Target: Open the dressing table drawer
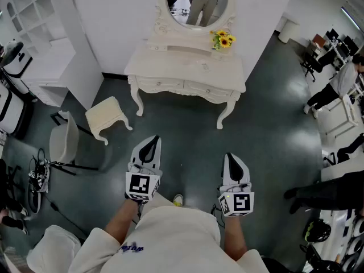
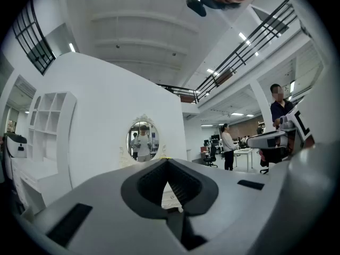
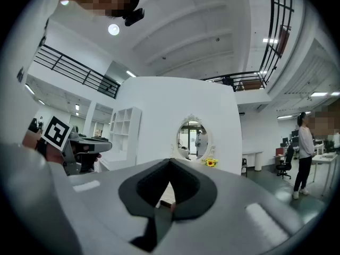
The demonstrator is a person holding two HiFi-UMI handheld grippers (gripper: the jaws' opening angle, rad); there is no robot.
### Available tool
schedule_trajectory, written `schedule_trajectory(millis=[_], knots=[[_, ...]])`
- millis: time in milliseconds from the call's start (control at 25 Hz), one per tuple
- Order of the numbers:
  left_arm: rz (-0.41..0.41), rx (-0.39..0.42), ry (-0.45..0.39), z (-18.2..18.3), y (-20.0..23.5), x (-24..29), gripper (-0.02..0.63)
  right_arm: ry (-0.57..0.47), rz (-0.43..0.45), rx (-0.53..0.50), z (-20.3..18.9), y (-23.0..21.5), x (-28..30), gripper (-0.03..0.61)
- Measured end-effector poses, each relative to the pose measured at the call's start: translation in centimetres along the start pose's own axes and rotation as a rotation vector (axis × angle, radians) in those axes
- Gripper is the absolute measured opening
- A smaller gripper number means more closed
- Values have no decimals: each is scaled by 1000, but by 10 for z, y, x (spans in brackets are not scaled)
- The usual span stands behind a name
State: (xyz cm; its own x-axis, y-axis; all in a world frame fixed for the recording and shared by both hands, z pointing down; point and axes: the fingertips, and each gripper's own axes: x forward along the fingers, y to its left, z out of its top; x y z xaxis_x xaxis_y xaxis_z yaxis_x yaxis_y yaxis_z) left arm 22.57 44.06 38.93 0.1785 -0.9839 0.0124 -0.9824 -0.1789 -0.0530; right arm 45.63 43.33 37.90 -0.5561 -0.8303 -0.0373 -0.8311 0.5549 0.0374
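The white dressing table (image 1: 170,67) stands against the wall ahead, under an oval mirror (image 1: 196,4), with sunflowers (image 1: 223,40) on its right side. Both drawers, the left (image 1: 161,85) and the right (image 1: 208,90), sit flush and closed. My left gripper (image 1: 151,139) and right gripper (image 1: 230,157) hang side by side over the dark floor, well short of the table. Both point level at it with jaws together and nothing between them. The mirror (image 2: 141,141) shows past the left gripper (image 2: 168,161). Mirror (image 3: 193,138) and sunflowers (image 3: 211,162) show beyond the right gripper (image 3: 170,161).
A small cream stool (image 1: 107,116) stands left of the table's front. A white shelf unit (image 1: 40,33) and a grey chair (image 1: 62,147) are at the left. People (image 1: 341,84) and desks fill the right side; a white bin (image 1: 288,30) stands by the wall.
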Motion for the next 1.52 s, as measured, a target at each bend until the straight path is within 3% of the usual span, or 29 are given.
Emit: schedule_trajectory(millis=[320, 640, 720, 920, 1160, 1240, 1360, 1400, 1520], knots=[[-24, 37, -65, 36, -8, 12, 6, -45, -41, -39, 32, -25, 19, 11], [-3, 6, -151, 48, 8, -20, 6, 2, 79, -31, 17, 11, 23, 11], [28, -7, -183, 54, 20, -33, 8, 3, 81, -12, 14, 21, 26, 11], [174, 73, -229, 64, 46, -54, 6, 30, 74, -4, 7, 17, 27, 11], [191, 66, -193, 52, 52, -46, 6, 22, 95, 11, 4, 24, 30, 11], [169, 124, -164, 45, 47, -42, 8, 18, 105, -5, 4, 28, 30, 11], [163, 382, -91, 42, 40, -40, 8, 10, 69, 11, 3, 25, 31, 11], [172, 428, -84, 44, 39, -41, 9, 9, 59, 23, 3, 22, 31, 11], [186, 411, -87, 45, 41, -41, 9, 7, 36, 37, 1, 16, 30, 11]])
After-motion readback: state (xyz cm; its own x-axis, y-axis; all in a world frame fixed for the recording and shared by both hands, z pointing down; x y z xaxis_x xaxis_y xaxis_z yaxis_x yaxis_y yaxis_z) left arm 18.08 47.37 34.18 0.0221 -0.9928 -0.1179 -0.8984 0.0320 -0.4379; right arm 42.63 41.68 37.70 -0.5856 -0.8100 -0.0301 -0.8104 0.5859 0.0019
